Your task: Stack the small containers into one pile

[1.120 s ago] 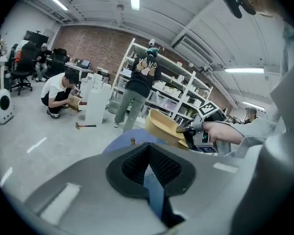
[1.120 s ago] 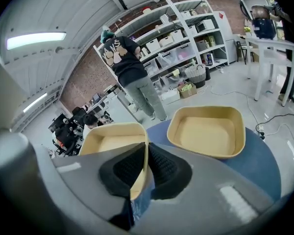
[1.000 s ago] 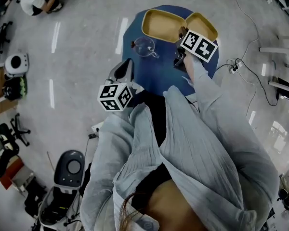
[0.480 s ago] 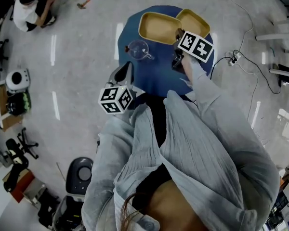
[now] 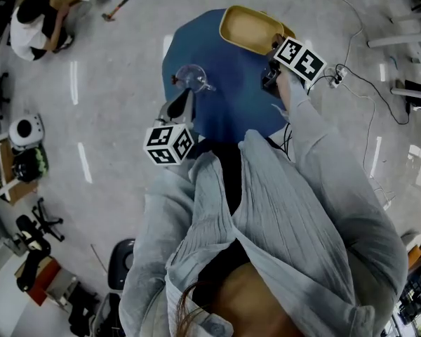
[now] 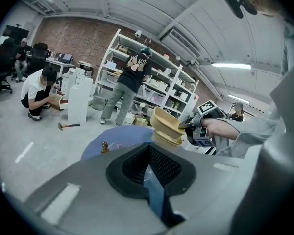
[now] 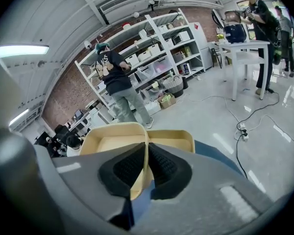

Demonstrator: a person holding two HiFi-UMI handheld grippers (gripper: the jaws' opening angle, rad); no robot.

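Note:
Two shallow yellow containers are on the round blue table. My right gripper is shut on the near wall of one container and holds it tilted, partly over the second container, which is mostly hidden beneath. In the right gripper view the held container has its wall between the jaws and the other container lies just to the right. The left gripper view shows the lifted container above the lower container. My left gripper hovers near the table's near-left edge, shut and holding nothing.
A clear glass cup stands on the table's left side, just beyond my left gripper. A person crouches on the floor at far left near a hammer. Cables and a power strip lie on the floor to the right.
My right gripper has carried its container to the right, from beside the second container to partly over it. My left gripper has edged slightly toward the glass cup.

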